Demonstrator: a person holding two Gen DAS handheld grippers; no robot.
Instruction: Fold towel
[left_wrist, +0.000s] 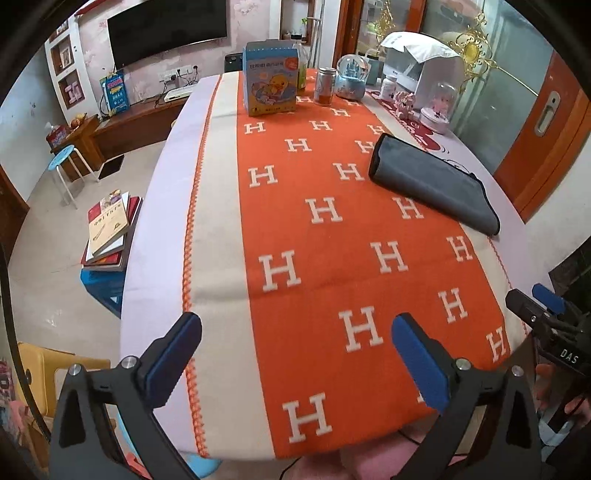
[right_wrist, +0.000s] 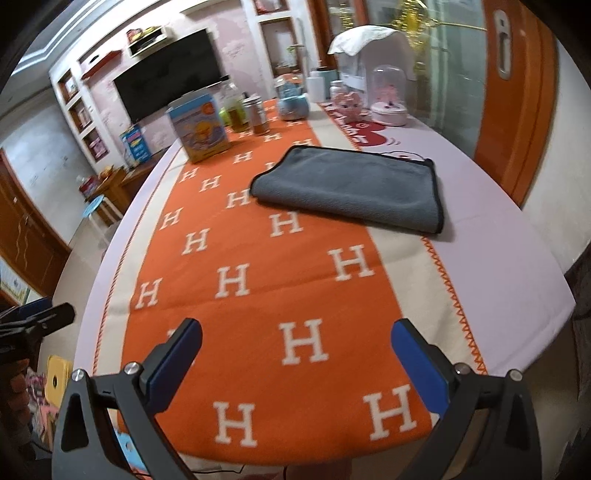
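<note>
Left tongs (left_wrist: 295, 354) wide open, nothing between the blue pads, hovering over near edge of table (left_wrist: 155, 236). Right tongs (right_wrist: 295, 354) same: spread wide, empty, also at near edge. Neither touches the towel. Both well apart from it, so looks like a standoff/rest pose, either pre-grasp or job finished. Can't tell which from this alone.

Grey towel (right_wrist: 351, 188) sits mid-table toward right side, half on the orange H-pattern runner (right_wrist: 258, 280), half on the pale cloth beyond it. Already doubled over: rounded fold edge faces left/far, black-trimmed open edges stacked at right/near end. Lies flat, no bunching visible.

Long axis: in left wrist view the towel (left_wrist: 436, 184) runs diagonal, far-left to near-right. Fold line is on the short end.

Judgement: if another fold is wanted, the stacked trim corners at the right/near end are the obvious grab pts, carried toward the fold edge.

Clutter (box (right_wrist: 199, 129), jars, snow globe) at far end, clear of towel.
</note>
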